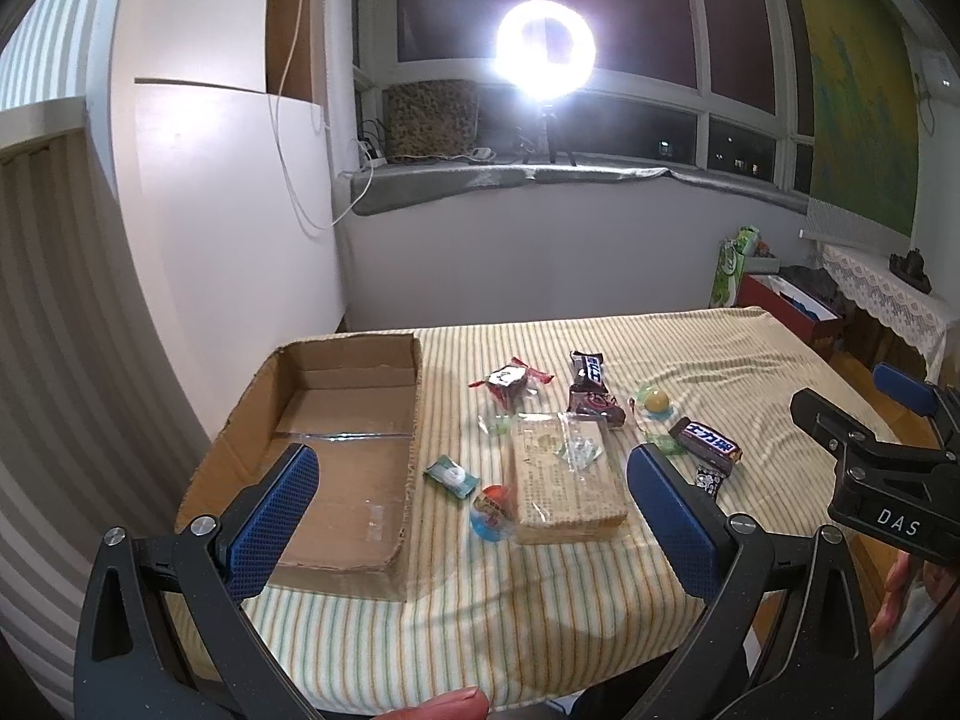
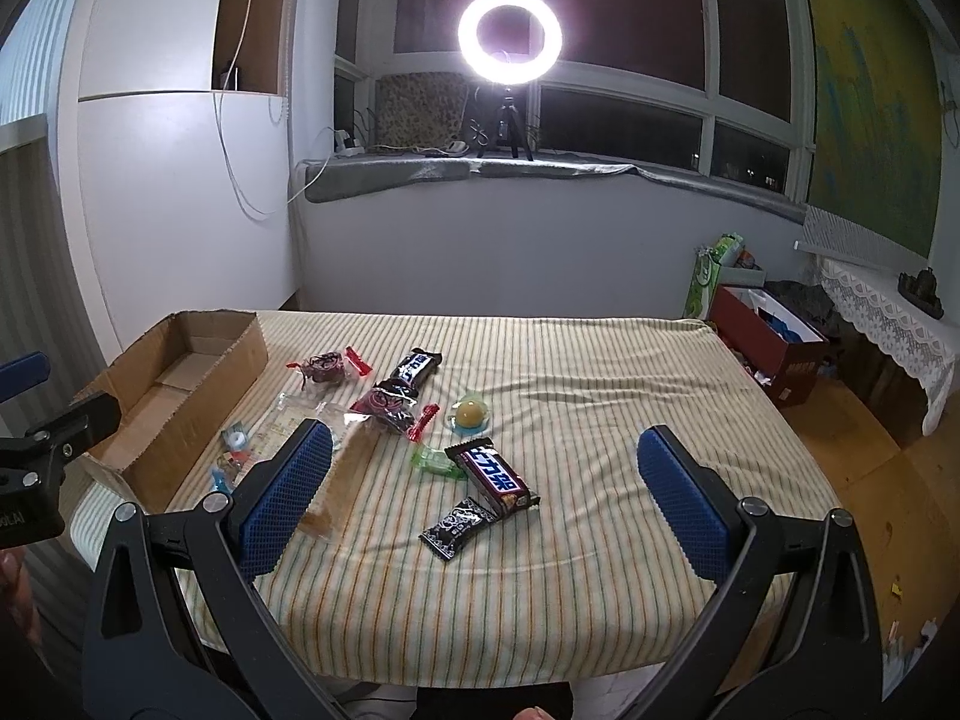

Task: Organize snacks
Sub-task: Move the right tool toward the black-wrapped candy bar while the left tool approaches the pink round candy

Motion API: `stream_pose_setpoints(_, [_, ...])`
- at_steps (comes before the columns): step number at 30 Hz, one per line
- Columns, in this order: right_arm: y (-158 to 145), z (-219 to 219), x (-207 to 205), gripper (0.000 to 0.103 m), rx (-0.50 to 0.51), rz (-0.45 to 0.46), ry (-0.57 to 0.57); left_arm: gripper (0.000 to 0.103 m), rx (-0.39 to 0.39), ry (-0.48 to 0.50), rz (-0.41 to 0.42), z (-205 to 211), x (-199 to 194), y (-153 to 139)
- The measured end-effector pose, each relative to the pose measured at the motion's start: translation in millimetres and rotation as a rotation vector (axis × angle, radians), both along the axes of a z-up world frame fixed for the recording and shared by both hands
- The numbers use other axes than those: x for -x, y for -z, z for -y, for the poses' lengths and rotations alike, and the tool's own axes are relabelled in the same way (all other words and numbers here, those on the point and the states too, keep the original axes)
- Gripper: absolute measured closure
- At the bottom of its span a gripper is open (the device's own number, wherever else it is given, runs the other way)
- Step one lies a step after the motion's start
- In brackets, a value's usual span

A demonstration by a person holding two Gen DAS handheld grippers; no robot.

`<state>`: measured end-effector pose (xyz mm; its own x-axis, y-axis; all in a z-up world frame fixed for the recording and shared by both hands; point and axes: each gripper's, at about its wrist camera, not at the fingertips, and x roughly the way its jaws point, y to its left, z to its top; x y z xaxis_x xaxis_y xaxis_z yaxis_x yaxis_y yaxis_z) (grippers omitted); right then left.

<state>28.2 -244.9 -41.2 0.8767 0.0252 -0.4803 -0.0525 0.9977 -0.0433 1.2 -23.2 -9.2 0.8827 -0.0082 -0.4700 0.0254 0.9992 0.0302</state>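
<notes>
Above: left claw (image 1: 474,501) spread wide, blue dimpled pads (image 1: 273,525) apart, nothing between them, hovering over near edge of counter (image 1: 540,618). Right claw (image 2: 483,504) likewise wide apart and empty, black angular arms, blue textured pads (image 2: 681,507). Counter draped in cream cloth with thin green and orange stripes, lightly rumpled.

Cardboard box (image 1: 336,462) at counter's left: shallow, brown, open-topped, taped along floor seam, edges ragged, no snack inside. Snacks scattered on cloth to its right, all outside box:
- wafer block (image 1: 564,492) in clear crinkled film, flat, rectangular, tan, just beside box
- round candy (image 1: 492,510) in glossy red-and-blue wrap, touching wafer block's near left corner
- small green-and-white sachet (image 1: 453,476) between box and wafer block
- chocolate bar (image 2: 495,476), dark glossy wrapper with blue-and-white lettering, overlapping one end of black patterned packet (image 2: 459,525)
- second dark bar (image 2: 417,367) farther back, next to dark red pouch (image 2: 387,407)
- twist-wrapped dark candy (image 2: 327,367) with red ends
- yellow ball (image 2: 469,414) in clear blister on blue base
- green translucent wrapper (image 2: 435,461) just beside chocolate bar

Behind: lit ring lamp (image 2: 510,36) on tripod at window sill.
</notes>
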Motion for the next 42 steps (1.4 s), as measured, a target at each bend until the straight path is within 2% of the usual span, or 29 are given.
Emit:
stream_pose_setpoints(5, [6,5,-3,0.000,-0.005,-0.015,0.004,0.001,-0.017,0.004,0.025,5,-3,2])
stream_pose_setpoints(10, [23,8,-9,0.000,-0.007,-0.054,0.007,0.001,-0.003,0.009,-0.003,9,-8,13])
stream_pose_setpoints(14, [55,11,-17,0.000,-0.005,-0.124,0.015,0.001,0.025,0.014,-0.072,14,-19,43])
stream_pose_setpoints(20, [98,18,-16,0.000,-0.010,-0.211,0.019,0.001,0.039,0.022,-0.247,24,-23,113])
stream_pose_setpoints(26, [120,19,-22,0.000,-0.013,-0.239,0.016,0.001,0.042,0.026,-0.311,30,-18,132])
stream_pose_setpoints(32, [135,18,-35,0.000,-0.016,-0.267,0.012,0.001,0.031,0.035,-0.285,33,-32,129])
stream_pose_setpoints(36, [140,19,-36,0.000,-0.009,-0.250,-0.005,0.001,0.065,0.040,-0.272,22,-38,138])
stream_pose_setpoints(42, [144,20,-32,0.000,-0.001,-0.212,-0.031,0.000,0.088,0.072,-0.208,14,-33,145])
